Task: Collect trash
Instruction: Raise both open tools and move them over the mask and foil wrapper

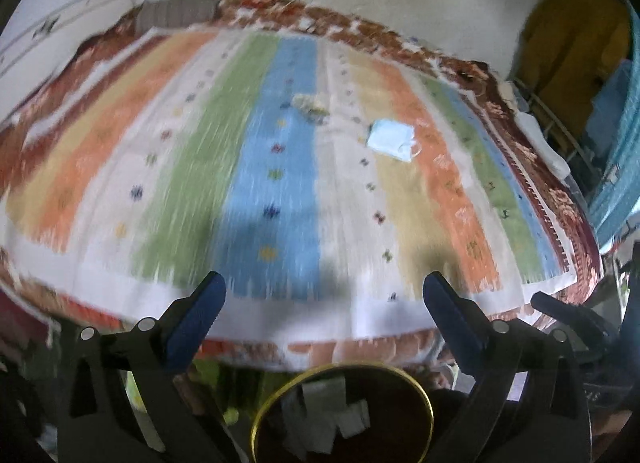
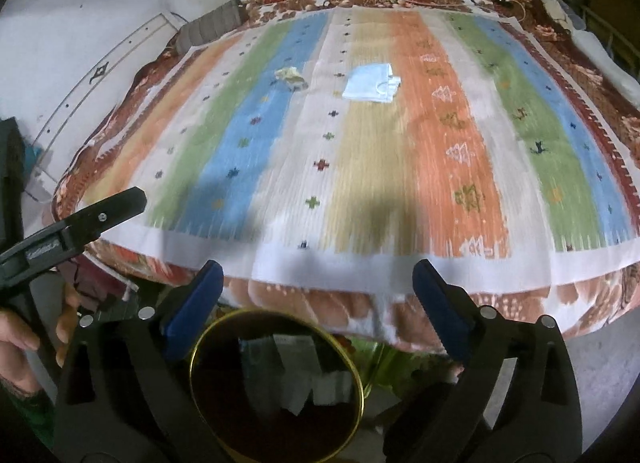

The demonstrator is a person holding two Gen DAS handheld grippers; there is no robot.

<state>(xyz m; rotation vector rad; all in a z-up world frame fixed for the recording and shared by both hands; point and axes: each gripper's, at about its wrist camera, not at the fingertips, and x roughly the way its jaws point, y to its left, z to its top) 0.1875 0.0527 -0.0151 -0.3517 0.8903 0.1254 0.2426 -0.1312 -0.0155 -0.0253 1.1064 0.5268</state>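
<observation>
A light blue face mask (image 1: 391, 139) (image 2: 372, 83) lies flat on the striped bed cover (image 1: 280, 183) (image 2: 360, 167), far from both grippers. A crumpled yellowish paper wad (image 1: 310, 105) (image 2: 291, 77) lies to its left on the blue stripe. A dark bin with a gold rim (image 1: 416, 381) (image 2: 200, 339) stands below the bed's near edge and holds pale paper scraps (image 1: 320, 415) (image 2: 304, 379). My left gripper (image 1: 324, 295) is open and empty above the bin. My right gripper (image 2: 318, 283) is open and empty above the bin too.
The left gripper's body (image 2: 76, 223) and the hand holding it show at the left of the right wrist view. A grey folded cloth (image 1: 176, 13) (image 2: 212, 27) lies at the bed's far left corner. A wire rack (image 1: 560, 131) with blue cloth stands to the right.
</observation>
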